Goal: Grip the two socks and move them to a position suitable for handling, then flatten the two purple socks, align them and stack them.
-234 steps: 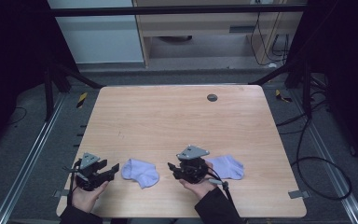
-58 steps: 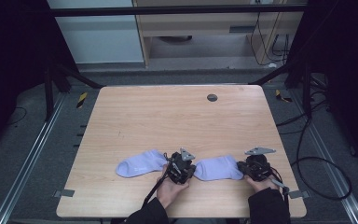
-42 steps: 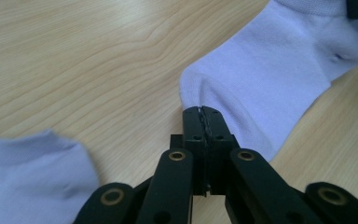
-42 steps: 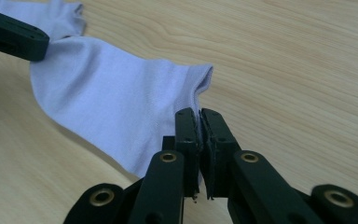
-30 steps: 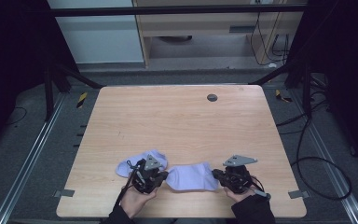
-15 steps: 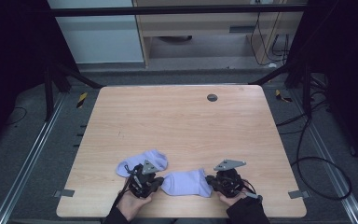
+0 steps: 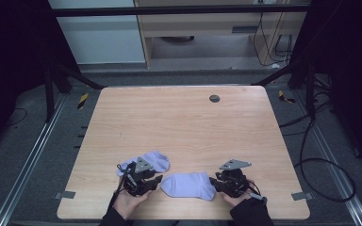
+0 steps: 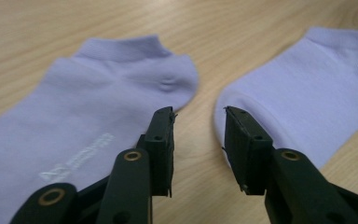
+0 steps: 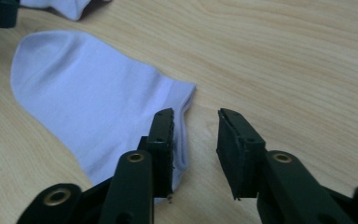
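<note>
The high view looks forward and down from above the person's side of the table (image 7: 179, 127), far enough back to take in the whole top and the floor around it. The left gripper view sits low and close over the wood, looking along its own jaws at two socks: one sock (image 8: 74, 126) to its left and the other sock (image 8: 307, 112) to its right. The right gripper view is just as low and near, facing across that second sock (image 9: 98, 102). Both gripper views share it, and the pale scrap at the right view's top edge is probably the first sock.
</note>
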Motion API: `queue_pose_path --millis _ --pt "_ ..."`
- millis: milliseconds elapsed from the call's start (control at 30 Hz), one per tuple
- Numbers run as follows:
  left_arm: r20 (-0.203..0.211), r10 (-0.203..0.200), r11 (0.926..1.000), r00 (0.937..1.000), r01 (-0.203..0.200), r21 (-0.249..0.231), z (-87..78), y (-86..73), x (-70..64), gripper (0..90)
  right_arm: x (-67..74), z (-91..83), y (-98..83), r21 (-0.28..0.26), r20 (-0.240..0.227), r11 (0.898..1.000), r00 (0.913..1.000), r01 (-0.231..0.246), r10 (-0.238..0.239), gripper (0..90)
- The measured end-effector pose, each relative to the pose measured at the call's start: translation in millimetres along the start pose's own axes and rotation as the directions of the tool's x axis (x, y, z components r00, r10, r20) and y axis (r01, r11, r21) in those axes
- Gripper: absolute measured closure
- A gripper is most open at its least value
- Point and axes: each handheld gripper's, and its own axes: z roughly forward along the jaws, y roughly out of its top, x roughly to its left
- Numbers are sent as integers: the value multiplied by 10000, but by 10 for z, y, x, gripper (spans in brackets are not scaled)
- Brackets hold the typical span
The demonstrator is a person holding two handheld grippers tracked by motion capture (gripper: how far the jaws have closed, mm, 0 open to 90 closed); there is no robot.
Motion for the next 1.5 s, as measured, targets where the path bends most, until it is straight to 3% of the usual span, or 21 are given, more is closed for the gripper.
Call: queue_pose_path --millis 367,533,733,933,1200,1500 --pt "-871 -582 9943 9945 499 -942 -258 -6 394 464 -58 -36 177 -1221 115 9916 9990 -423 440 477" --pt "-1310 -1020 9893 9861 867 -1172 -353 -54 606 424 -8 -20 312 -1622 36 9858 9989 -446 458 431" --pt "-1635 -1492 9827 9752 1279 -1342 -443 -132 839 402 104 94 459 -1692 -104 9845 9990 -455 443 389" --pt "-1796 -1805 9769 9670 1551 -1468 -531 -210 988 390 250 238 647 -1799 -230 9832 9994 -314 277 374" --pt "-1955 -1987 9749 9604 1733 -1398 -573 -291 1102 383 419 394 828 -1790 -406 9837 9991 -161 90 373" --pt "-2076 -1945 9803 9587 1828 -743 -432 -350 1164 421 673 716 1005 -1403 -578 9899 9980 188 -272 409"
